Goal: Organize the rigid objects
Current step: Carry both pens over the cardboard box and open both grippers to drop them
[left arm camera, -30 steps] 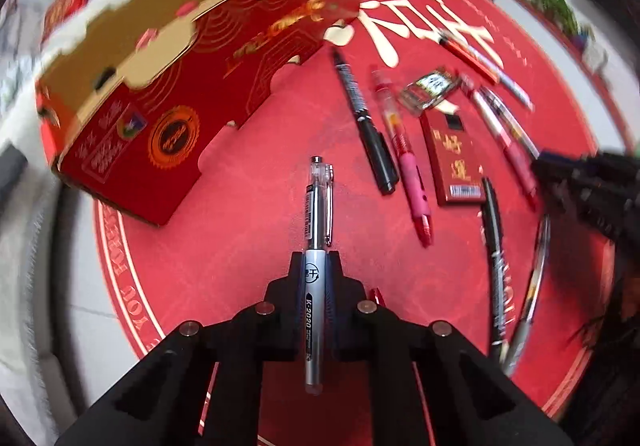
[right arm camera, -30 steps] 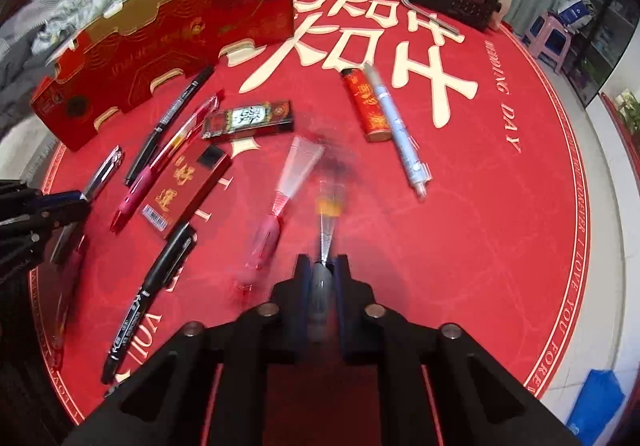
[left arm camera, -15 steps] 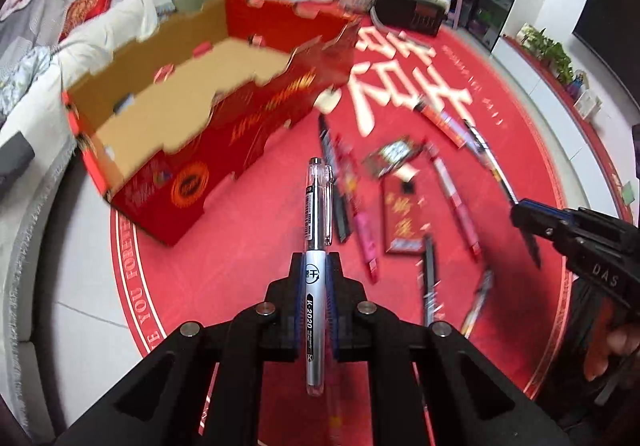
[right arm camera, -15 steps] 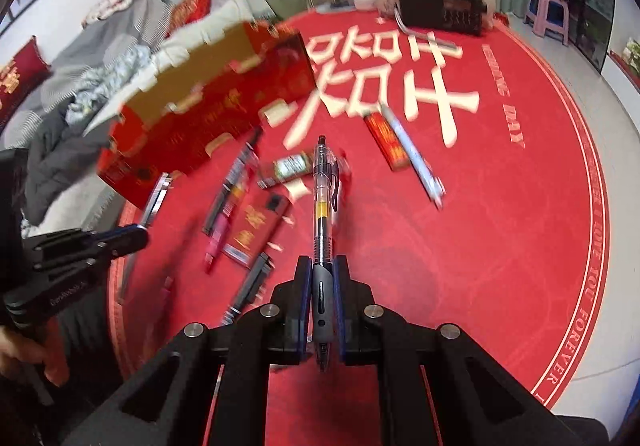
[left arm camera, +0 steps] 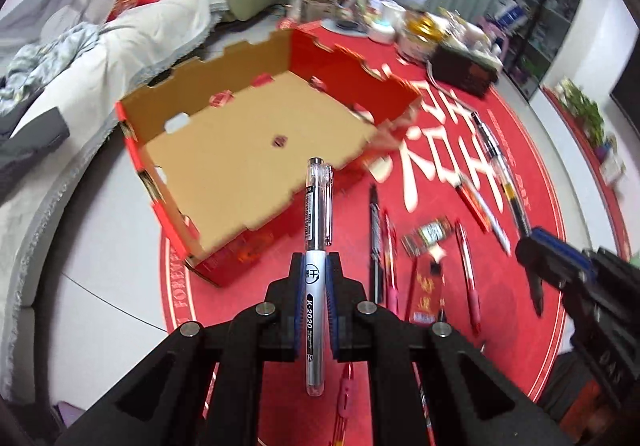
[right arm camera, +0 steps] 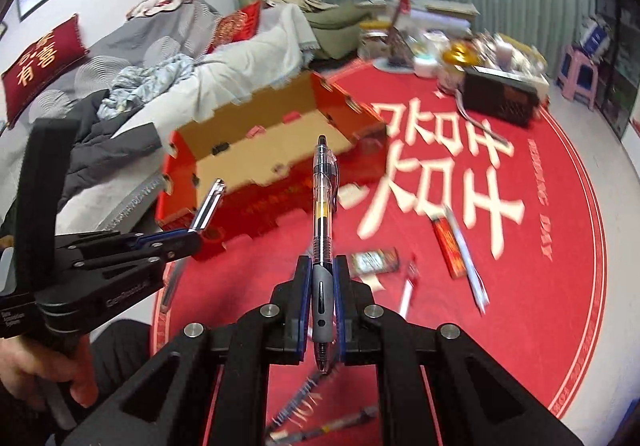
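My left gripper [left arm camera: 316, 270] is shut on a silver capped pen [left arm camera: 318, 230], held in the air just short of the near wall of the open red cardboard box [left arm camera: 248, 142]. My right gripper [right arm camera: 323, 270] is shut on a clear black-ink click pen [right arm camera: 323, 214], raised above the red round rug [right arm camera: 540, 286], pointing at the box [right arm camera: 264, 150]. The left gripper also shows in the right wrist view [right arm camera: 188, 240] with its pen [right arm camera: 210, 204]. The right gripper shows in the left wrist view [left arm camera: 536, 250].
Several pens [left arm camera: 374, 242], a small red box [left arm camera: 426, 294], a lighter [right arm camera: 450, 242] and a small packet [right arm camera: 374, 260] lie on the rug. A black radio [right arm camera: 500, 98] and clutter stand at the rug's far edge. A sofa [right arm camera: 160, 58] is left.
Both grippers have lifted higher with their pens and swung toward the box; its brown inside now shows.
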Demonstrator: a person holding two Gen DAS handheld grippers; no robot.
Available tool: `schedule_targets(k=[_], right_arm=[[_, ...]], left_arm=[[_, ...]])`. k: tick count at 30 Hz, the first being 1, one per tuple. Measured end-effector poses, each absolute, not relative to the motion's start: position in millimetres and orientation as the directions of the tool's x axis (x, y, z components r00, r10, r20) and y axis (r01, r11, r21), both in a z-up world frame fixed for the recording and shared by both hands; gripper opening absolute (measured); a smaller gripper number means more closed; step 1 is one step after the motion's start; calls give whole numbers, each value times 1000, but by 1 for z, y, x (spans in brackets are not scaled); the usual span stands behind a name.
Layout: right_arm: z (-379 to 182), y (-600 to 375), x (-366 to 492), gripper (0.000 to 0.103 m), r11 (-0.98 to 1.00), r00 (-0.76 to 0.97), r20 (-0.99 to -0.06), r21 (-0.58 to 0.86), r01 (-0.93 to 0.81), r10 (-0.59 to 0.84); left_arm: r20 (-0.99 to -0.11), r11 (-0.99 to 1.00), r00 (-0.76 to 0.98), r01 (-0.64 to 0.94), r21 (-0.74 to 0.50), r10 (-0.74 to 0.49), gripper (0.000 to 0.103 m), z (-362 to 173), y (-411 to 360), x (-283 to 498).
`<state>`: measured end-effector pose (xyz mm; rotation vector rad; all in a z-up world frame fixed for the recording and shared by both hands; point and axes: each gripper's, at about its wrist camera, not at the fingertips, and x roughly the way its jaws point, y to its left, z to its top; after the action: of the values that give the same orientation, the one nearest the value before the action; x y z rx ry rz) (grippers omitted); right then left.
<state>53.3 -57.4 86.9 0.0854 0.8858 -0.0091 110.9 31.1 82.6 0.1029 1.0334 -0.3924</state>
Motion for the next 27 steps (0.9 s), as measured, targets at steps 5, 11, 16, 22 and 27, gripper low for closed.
schedule_targets(k=[5,11,16,22,27], right_arm=[[94,-39,87,12,997,642,-765,75,-3,60],[95,-25,133,12,997,646,-760,68,-29,71],[85,-17,165,12,997,630,-773,65,-37,73],[57,-17,200,12,997,576,-814,71,-22,70],[43,-25,207,12,997,554,-831,73,10,55]], left_arm=[[-843,940,465,316,-130,-272,10,95,44,136],[-845,952,465,263,-155,-266,10,95,56,169],[-855,957,450,241,-159,-256,10,88,61,193],[-892,964,390,218,-154,-230,11,60,58,216],[-910,967,359,215,-137,-208,27,41,59,221]])
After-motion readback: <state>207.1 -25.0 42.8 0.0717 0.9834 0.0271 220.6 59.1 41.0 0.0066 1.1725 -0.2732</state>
